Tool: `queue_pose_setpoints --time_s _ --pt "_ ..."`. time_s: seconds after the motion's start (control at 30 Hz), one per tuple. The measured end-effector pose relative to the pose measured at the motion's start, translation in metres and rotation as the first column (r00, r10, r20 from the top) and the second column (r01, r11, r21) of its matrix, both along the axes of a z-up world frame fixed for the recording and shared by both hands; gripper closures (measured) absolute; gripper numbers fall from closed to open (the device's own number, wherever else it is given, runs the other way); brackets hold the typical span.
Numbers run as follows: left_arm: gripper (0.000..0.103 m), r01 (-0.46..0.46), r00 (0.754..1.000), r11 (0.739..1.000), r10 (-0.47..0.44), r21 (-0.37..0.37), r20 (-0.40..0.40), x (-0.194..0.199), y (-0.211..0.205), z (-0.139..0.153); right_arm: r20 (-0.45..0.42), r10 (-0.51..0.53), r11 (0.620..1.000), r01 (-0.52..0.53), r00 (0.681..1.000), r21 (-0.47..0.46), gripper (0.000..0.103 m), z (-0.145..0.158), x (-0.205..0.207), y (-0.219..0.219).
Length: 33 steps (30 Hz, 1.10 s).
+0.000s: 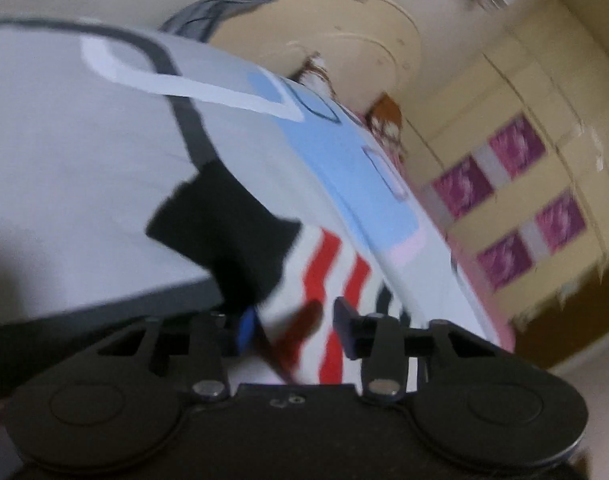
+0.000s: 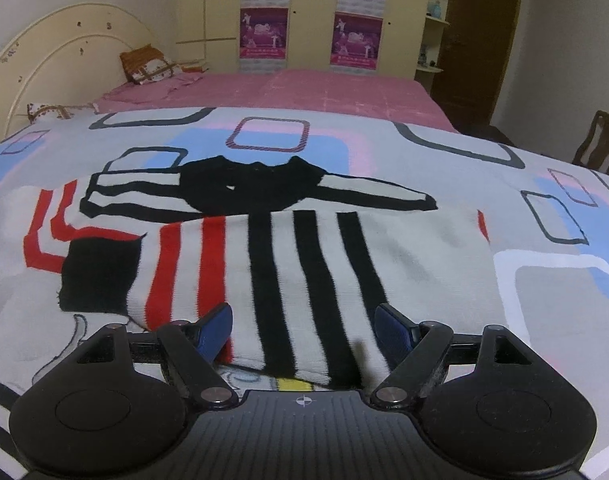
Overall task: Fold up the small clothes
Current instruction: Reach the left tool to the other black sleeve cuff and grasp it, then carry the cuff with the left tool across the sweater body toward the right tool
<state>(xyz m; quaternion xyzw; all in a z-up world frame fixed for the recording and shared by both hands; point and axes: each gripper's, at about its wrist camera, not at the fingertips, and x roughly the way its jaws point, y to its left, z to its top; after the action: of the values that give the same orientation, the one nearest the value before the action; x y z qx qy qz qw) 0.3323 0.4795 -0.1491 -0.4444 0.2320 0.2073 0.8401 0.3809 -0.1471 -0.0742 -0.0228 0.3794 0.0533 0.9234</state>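
A small white knitted garment with black and red stripes (image 2: 304, 272) lies spread on the near part of a bed, on a grey sheet printed with blue, pink and white rounded squares (image 2: 504, 152). Its black collar (image 2: 248, 188) points to the far side, a striped sleeve runs out to the right, and a black cuff (image 2: 100, 276) lies at the left over the red stripes.

The right gripper (image 2: 303, 328) hovers over the garment's near hem with its blue-padded fingers (image 2: 218, 326) spread wide, one on either side of the black stripes; whether the tips touch the knit cannot be told.

The left gripper (image 1: 294, 326), seen in a tilted and blurred view, is partly closed, with red-striped fabric and something dark brown lying between its fingers; it may be pinching the cloth, but the blur leaves this unsure. A black patch of the garment (image 1: 224, 232) lies just beyond it.

Farther off are a pink bedspread (image 2: 284, 88), a patterned pillow (image 2: 148, 66) by the cream headboard (image 2: 64, 40), and a yellow wardrobe with purple posters (image 2: 264, 32).
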Motion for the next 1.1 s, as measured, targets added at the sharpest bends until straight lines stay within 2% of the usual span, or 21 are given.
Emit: queue_pose_setpoints --time_s 0.1,0.13,0.17,0.27,0.37,0.57,0.63,0.67,0.7,0.87,0.9,0.93,0.97,1.1 --pt "0.086 -0.069 0.997 0.993 0.072 -0.094 0.033 -0.001 0.020 -0.011 0.001 -0.020 1.000 0.020 1.000 -0.001 0.025 0.001 0.001 -0.006" --pt "0.095 -0.081 0.995 0.990 0.087 -0.117 0.040 -0.001 0.024 -0.013 0.001 -0.030 1.000 0.030 1.000 0.001 0.025 0.001 0.001 -0.009" --pt "0.095 -0.084 0.996 0.990 0.088 -0.109 0.033 0.000 0.025 -0.012 0.000 -0.042 0.999 0.042 0.999 0.004 0.025 0.000 0.002 -0.012" --pt "0.097 -0.057 0.998 0.998 0.057 -0.009 0.012 0.005 0.014 -0.002 -0.013 -0.076 0.997 0.076 0.997 0.024 0.025 -0.003 0.004 -0.022" --pt "0.097 -0.008 1.000 0.995 0.006 0.097 0.018 0.011 -0.007 0.015 -0.022 -0.118 0.992 0.119 0.993 0.040 0.025 -0.007 0.008 -0.031" --pt "0.097 0.148 0.987 0.958 -0.158 0.244 0.020 0.030 -0.060 0.044 -0.013 -0.162 0.985 0.162 0.987 0.059 0.025 -0.007 0.007 -0.044" --pt "0.097 0.216 0.973 0.935 -0.230 0.281 0.017 0.041 -0.085 0.053 -0.008 -0.167 0.984 0.167 0.986 0.061 0.026 -0.006 0.006 -0.048" --pt "0.097 0.246 0.965 0.922 -0.263 0.299 0.015 0.045 -0.099 0.056 -0.007 -0.168 0.984 0.168 0.986 0.063 0.032 -0.006 0.005 -0.050" --pt "0.097 0.281 0.954 0.908 -0.301 0.312 0.016 0.049 -0.114 0.059 -0.010 -0.167 0.984 0.167 0.986 0.069 0.042 -0.006 0.005 -0.052" --pt "0.097 0.438 0.882 0.807 -0.471 0.397 -0.016 0.069 -0.198 0.068 -0.001 -0.183 0.980 0.182 0.983 0.086 0.043 -0.004 0.001 -0.063" --pt "0.097 0.459 0.869 0.790 -0.494 0.406 -0.022 0.072 -0.212 0.068 0.004 -0.181 0.980 0.180 0.983 0.089 0.046 -0.003 -0.001 -0.066" --pt "0.097 0.485 0.854 0.773 -0.520 0.410 -0.031 0.075 -0.227 0.067 0.007 -0.179 0.980 0.177 0.984 0.095 0.056 -0.003 -0.003 -0.068" --pt "0.097 0.510 0.839 0.756 -0.543 0.411 -0.042 0.078 -0.242 0.066 0.004 -0.175 0.979 0.173 0.985 0.105 0.059 -0.002 -0.004 -0.071" --pt "0.097 0.594 0.781 0.682 -0.617 0.428 -0.101 0.092 -0.290 0.060 0.012 -0.177 0.977 0.174 0.984 0.122 0.062 -0.001 -0.012 -0.082"
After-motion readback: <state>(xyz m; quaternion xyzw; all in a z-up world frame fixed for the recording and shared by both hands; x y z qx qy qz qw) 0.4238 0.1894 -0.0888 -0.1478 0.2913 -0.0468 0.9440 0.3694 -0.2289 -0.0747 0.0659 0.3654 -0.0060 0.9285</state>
